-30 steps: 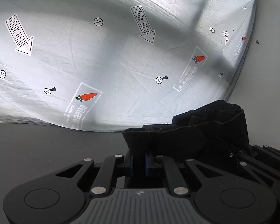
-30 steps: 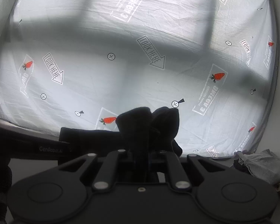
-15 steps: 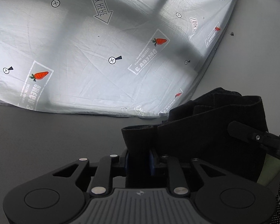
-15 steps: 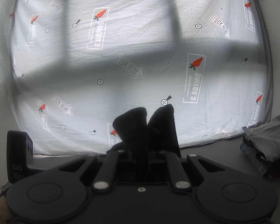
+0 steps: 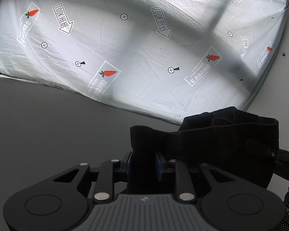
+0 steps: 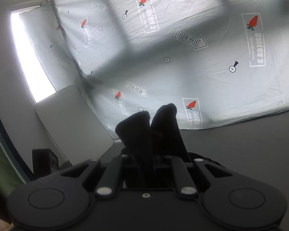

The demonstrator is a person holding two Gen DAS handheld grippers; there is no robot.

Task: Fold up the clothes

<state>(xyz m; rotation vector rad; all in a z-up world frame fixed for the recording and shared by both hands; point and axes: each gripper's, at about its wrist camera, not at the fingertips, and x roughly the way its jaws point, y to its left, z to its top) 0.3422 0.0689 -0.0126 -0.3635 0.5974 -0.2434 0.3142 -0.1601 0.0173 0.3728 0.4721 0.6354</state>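
Note:
A black garment [image 5: 212,140] hangs between my two grippers, held in the air above the dark floor, short of the white printed sheet [image 5: 134,48]. My left gripper [image 5: 144,163] is shut on one edge of it; the cloth bunches to the right, where part of the right gripper [image 5: 267,152] shows. In the right wrist view my right gripper [image 6: 147,165] is shut on the black garment [image 6: 154,127], whose two folds stick up ahead of the jaws. The fingertips are hidden by cloth in both views.
The white sheet [image 6: 183,57] with carrot and arrow prints lies spread over the floor ahead. Dark grey floor [image 5: 48,125] lies between me and its near edge. A pale flat board [image 6: 71,119] and a bright window strip [image 6: 28,57] are at the left.
Both grippers kept hold of the garment. The right wrist view swung left, bringing the board and window into sight; the pile of clothes at its right is gone. The left view shifted back over the sheet.

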